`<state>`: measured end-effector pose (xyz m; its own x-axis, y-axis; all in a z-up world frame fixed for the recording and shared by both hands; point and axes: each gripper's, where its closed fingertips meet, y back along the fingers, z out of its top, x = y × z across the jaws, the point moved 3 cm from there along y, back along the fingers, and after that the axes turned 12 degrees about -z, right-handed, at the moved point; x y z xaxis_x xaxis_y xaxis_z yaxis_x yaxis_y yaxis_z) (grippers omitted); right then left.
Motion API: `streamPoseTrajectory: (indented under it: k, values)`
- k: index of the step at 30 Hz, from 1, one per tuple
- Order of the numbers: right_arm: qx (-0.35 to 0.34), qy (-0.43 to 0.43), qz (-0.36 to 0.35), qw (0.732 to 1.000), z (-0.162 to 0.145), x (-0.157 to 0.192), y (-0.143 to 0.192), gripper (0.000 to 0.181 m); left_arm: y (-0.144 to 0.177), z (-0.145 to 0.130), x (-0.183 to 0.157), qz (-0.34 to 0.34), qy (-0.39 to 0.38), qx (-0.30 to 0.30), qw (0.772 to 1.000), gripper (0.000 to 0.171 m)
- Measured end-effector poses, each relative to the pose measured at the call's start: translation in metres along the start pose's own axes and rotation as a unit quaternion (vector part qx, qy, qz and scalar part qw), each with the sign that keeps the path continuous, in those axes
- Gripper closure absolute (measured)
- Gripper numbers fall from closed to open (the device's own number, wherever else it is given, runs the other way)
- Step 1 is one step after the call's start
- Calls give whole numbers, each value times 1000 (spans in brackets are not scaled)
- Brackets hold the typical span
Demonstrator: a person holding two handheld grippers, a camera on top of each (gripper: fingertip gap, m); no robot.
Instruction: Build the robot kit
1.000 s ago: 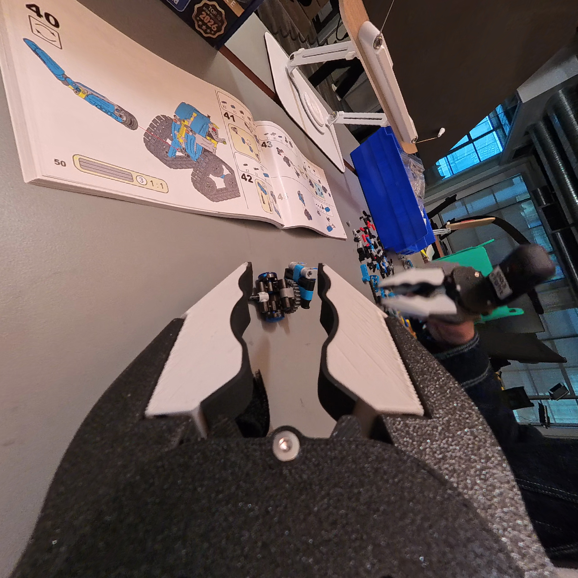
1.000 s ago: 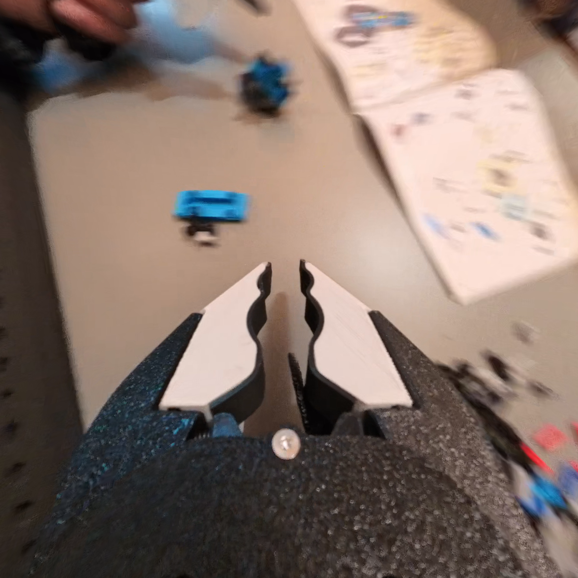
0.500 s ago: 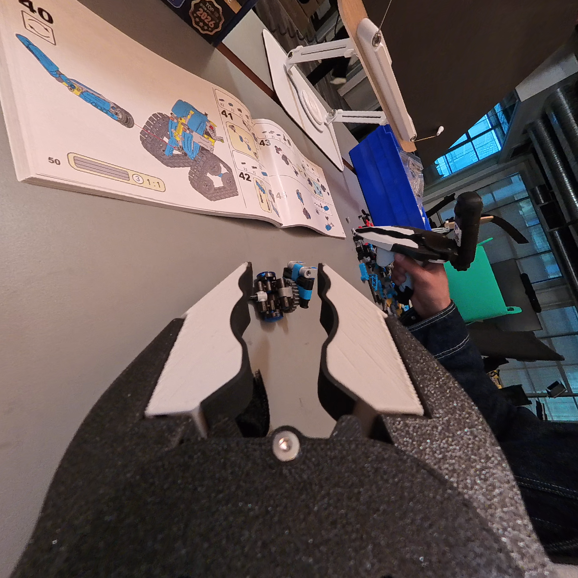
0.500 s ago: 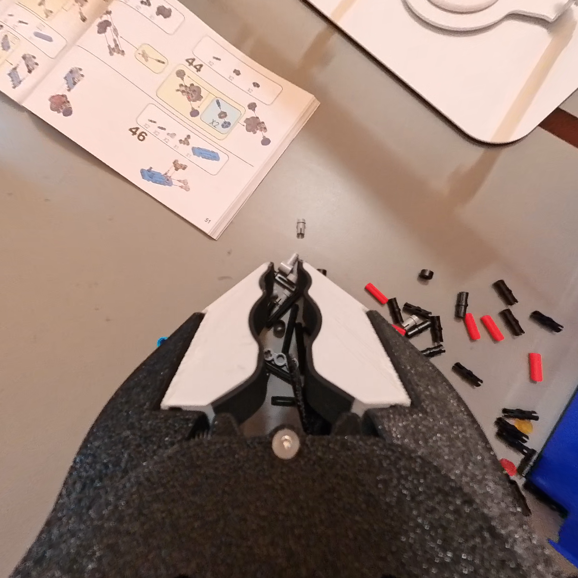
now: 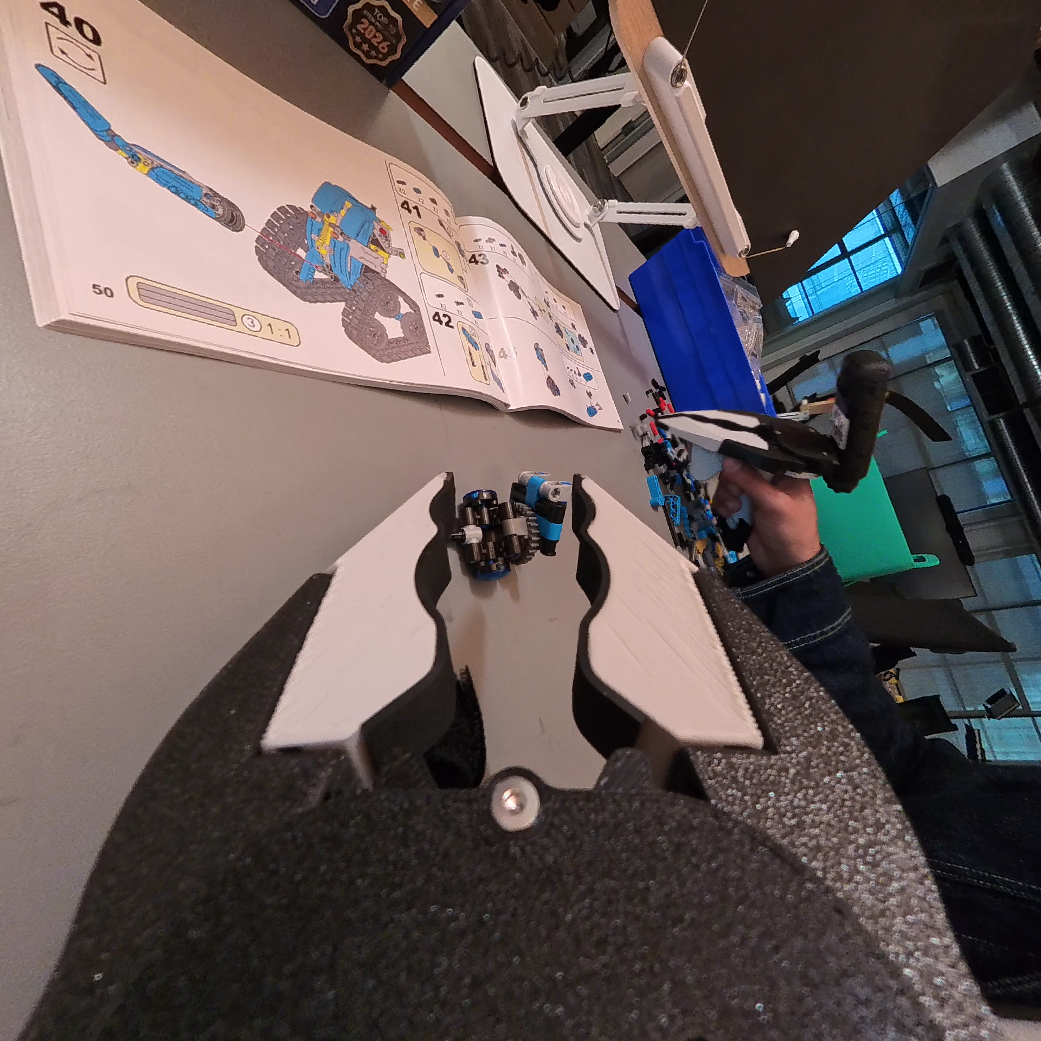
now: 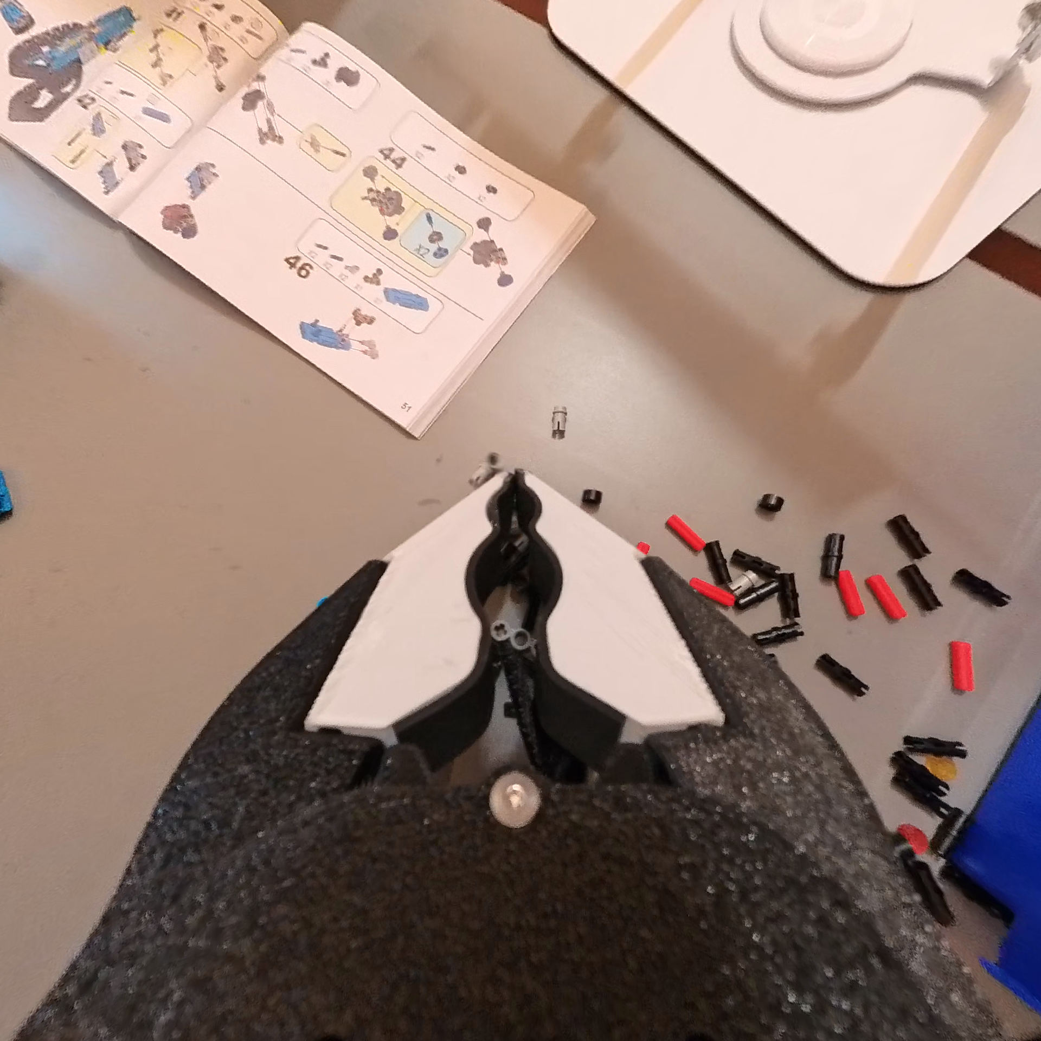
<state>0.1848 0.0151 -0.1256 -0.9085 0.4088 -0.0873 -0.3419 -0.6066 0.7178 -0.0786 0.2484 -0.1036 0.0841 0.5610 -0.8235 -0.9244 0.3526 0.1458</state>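
The small black-and-blue brick assembly point(image 5: 510, 529) sits on the grey surface point(image 5: 169, 507) between the wide-spread fingers of the left gripper point(image 5: 511, 485), unheld, below the open instruction booklet point(image 5: 281, 236), while the right gripper point(image 6: 515, 474), tips pinched together, hovers beside scattered black and red pins point(image 6: 845, 586).

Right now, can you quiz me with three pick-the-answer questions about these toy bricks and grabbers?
1. Where is the small black-and-blue brick assembly?
A) on the booklet
B) between the fingers of the left gripper
C) in the bin
2. What colours are most short plastic pins on the grey table?
A) black and red
B) green and pink
C) white and orange
3. The right gripper has its jaws:
A) wide apart
B) closed together
C) hidden
Answers:
1 B: it sits between the spread fingers.
2 A: black and red ones lie loose.
3 B: the tips meet.
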Motion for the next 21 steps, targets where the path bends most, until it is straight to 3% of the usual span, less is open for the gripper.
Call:
streamPoseTrajectory:
  k: [4, 8, 14, 21]
  values:
    - [-7, 7, -5, 1000, 6, 0, 6, 181, 0, 0, 0, 0, 0, 0, 1000, 130]
    - [5, 35, 28, 999, 4, 16, 1, 160, 0, -1, 0, -1, 0, 1, 1000, 130]
    - [26, 103, 11, 994, -5, 30, -10, 166, 0, 0, 0, -2, 2, -1, 1000, 130]
    - [12, 108, 50, 993, 0, 52, 1, 174, 0, 0, 0, -3, 3, -1, 1000, 130]
